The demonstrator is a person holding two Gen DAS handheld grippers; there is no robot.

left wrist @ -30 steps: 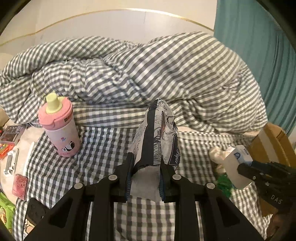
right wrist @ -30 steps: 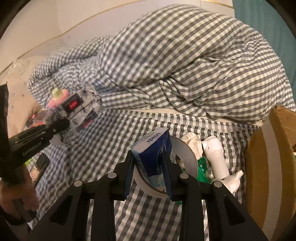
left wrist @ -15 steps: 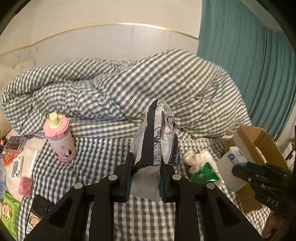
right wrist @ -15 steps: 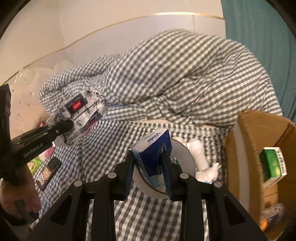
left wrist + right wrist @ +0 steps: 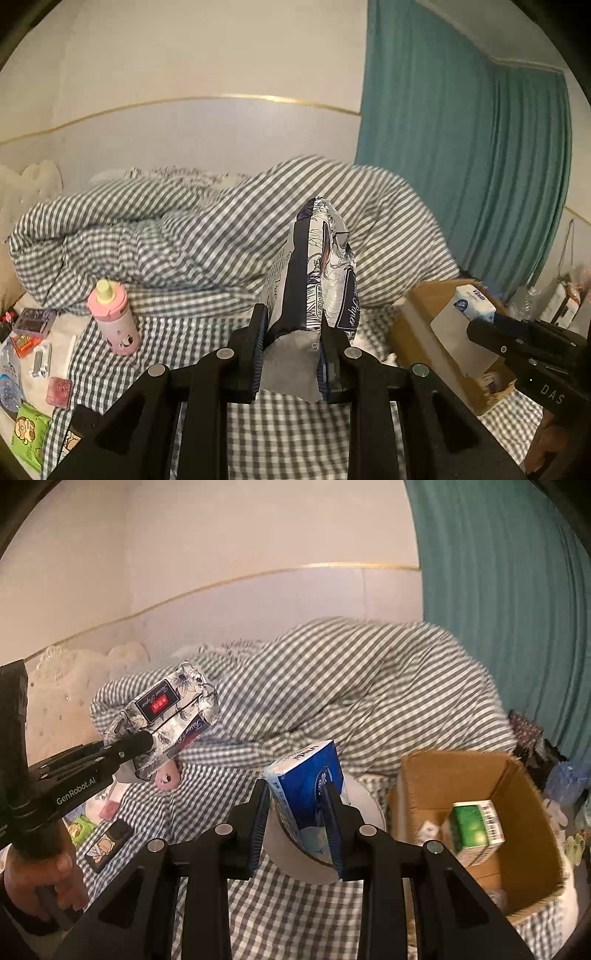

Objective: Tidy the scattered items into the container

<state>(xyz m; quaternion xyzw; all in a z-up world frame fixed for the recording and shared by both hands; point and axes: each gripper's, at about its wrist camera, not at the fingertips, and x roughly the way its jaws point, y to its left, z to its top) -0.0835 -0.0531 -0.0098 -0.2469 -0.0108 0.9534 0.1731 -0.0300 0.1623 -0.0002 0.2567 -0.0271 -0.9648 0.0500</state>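
Note:
My left gripper (image 5: pixel 291 325) is shut on a black-and-white floral tissue pack (image 5: pixel 314 273), held up above the checked bed; the pack also shows in the right wrist view (image 5: pixel 162 712). My right gripper (image 5: pixel 297 805) is shut on a blue Vinda tissue pack (image 5: pixel 308 794) together with a grey tape roll (image 5: pixel 317 856), held just left of the open cardboard box (image 5: pixel 517 849). The box holds a green carton (image 5: pixel 476 825). In the left wrist view the right gripper (image 5: pixel 476 325) carries the blue pack (image 5: pixel 469 302) over the box (image 5: pixel 417 325).
A pink bottle (image 5: pixel 112 317) stands on the checked sheet. Snack packets (image 5: pixel 27 435), a small pink case (image 5: pixel 58 386) and other small items lie at the left edge. A bunched checked duvet (image 5: pixel 184 236) fills the back. A teal curtain (image 5: pixel 461 166) hangs on the right.
Both grippers have risen and moved right with their loads. The box has come into fuller view, and the right gripper now sits beside its opening.

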